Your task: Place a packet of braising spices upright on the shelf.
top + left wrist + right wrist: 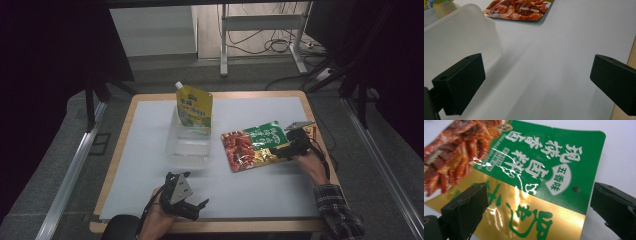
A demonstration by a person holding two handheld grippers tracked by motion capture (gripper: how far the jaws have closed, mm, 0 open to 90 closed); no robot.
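Reaching stage: right gripper (536, 207) poised over the green-and-gold end of the snack packet (252, 144), flat on the table (260, 190) right of the clear tub (189, 142), jaws spread wide and holding nothing. Left gripper (192, 206) idle near the front edge, equally wide open and empty. Next, probably, lowering and closing on the packet's near edge, hard to pinch while lying flat.
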